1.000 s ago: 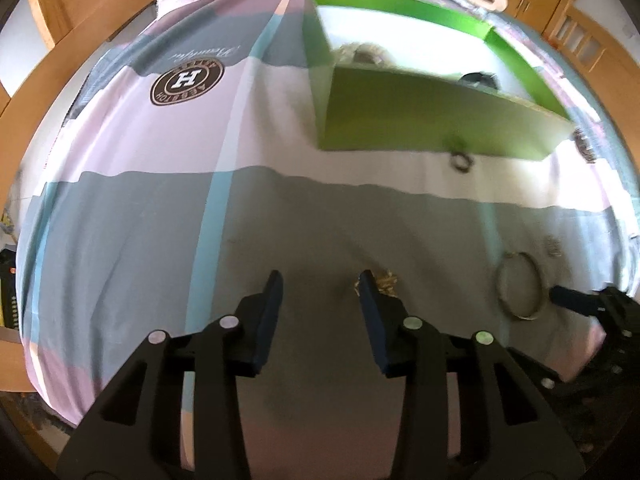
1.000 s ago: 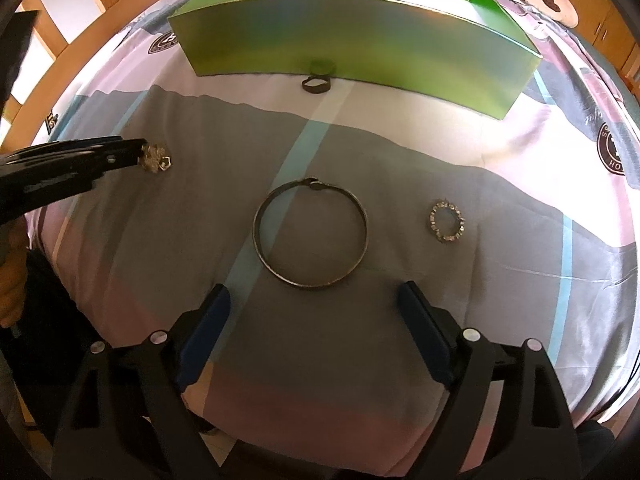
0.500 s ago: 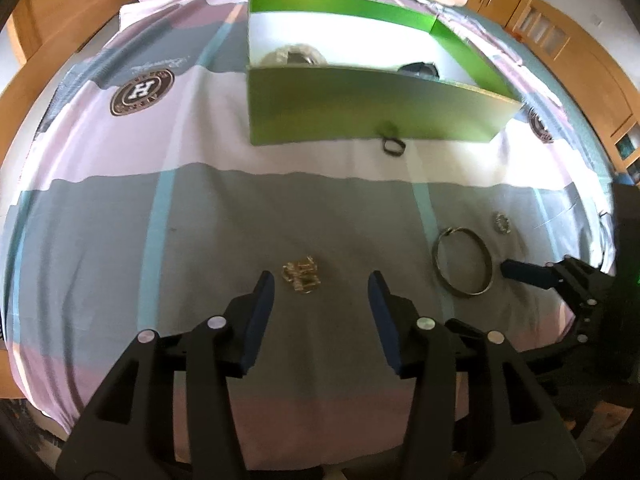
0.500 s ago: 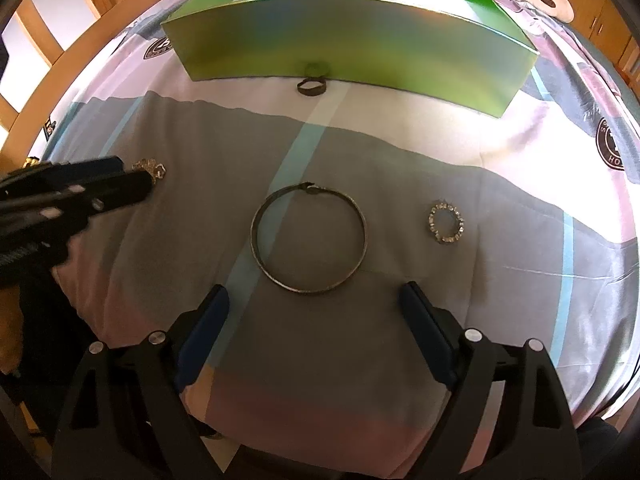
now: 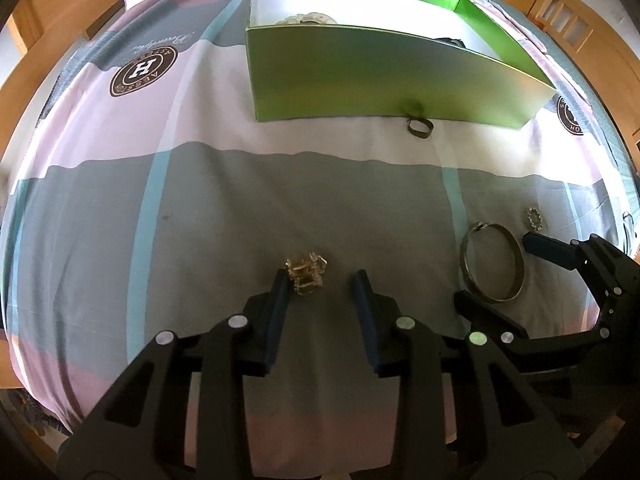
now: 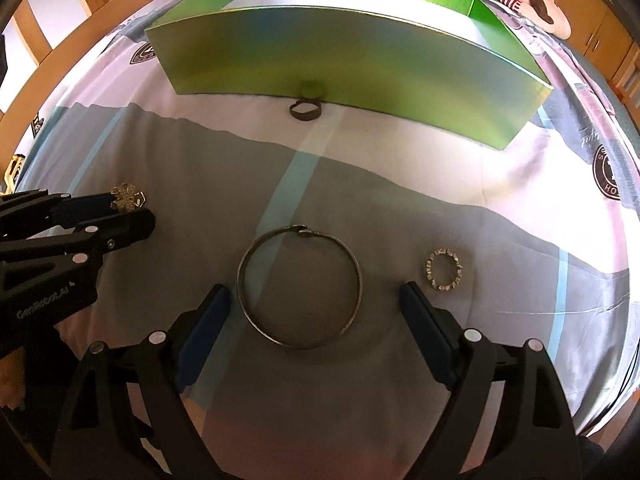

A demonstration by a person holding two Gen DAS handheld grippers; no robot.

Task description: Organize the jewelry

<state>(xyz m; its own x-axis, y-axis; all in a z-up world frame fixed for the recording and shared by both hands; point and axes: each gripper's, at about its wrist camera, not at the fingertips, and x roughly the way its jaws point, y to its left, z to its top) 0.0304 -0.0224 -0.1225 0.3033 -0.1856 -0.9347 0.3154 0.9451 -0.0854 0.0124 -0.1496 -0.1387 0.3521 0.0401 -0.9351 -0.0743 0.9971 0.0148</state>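
We held the left tongs [image 5: 320, 280] steeply down over the bedspread [image 5: 200, 208], with the small gold brooch-like cluster [image 5: 306, 274] lying just past the tips. Its jaws had just been closing; the left pad sat right beside the cluster and may have brushed it, while the right pad stood clear, so nothing was gripped yet. We judged the narrowed gap was meant to suit so small a piece.

The right tongs [image 6: 316, 308] hung wide open over the large thin bangle [image 6: 300, 286], one pad outside each side of the hoop and neither touching it, holding nothing. That wide spread matched the bangle's width, presumably so the hoop could be pinched across.

Just beyond the right pad of the right tongs lay a small beaded ring [image 6: 445, 270], apart from the bangle. Farther ahead of both tongs, a dark band ring [image 6: 306, 110] rested on the bedspread against the near wall of the green box [image 6: 352, 64], outside it. Inside the box, far from the left tongs, we could see a pale beaded piece [image 5: 308, 19] and something dark [image 5: 452, 42], too hidden to name. The box seemed to be the destination, with four pieces left outside it.
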